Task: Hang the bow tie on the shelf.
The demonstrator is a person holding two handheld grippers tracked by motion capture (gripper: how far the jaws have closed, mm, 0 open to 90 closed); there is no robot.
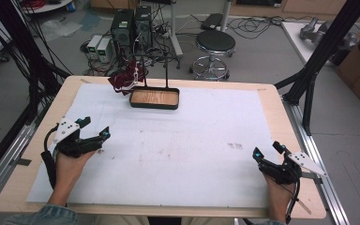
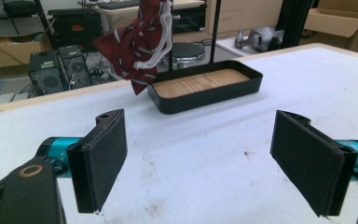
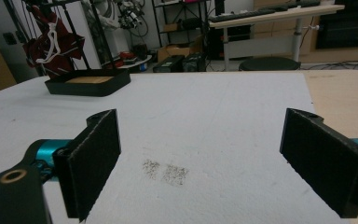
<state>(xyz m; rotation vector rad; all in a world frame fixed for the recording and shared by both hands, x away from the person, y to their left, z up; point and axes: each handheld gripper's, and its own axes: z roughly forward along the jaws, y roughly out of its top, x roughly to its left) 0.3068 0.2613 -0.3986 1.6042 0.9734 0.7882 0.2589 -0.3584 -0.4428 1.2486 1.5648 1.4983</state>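
A dark red drawstring pouch [image 1: 125,79] with white stripes and a white cord is hanging from a black stand over the black wood-lined tray [image 1: 154,99], upper centre of the high view. Both tools are resting well apart from it: left tool [image 1: 95,127] lower left, right tool [image 1: 267,151] lower right. Each is standing released, gripping nothing, with its hand lying on the white table [image 1: 187,140].

Dark red white-striped pouch [image 2: 137,44]; black tray [image 2: 205,95].

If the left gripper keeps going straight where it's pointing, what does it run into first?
Probably the black tray with the wooden bottom. The left gripper is open with bare white mat ahead; the red drawstring bag hangs slightly left of that line. Depth is uncertain.
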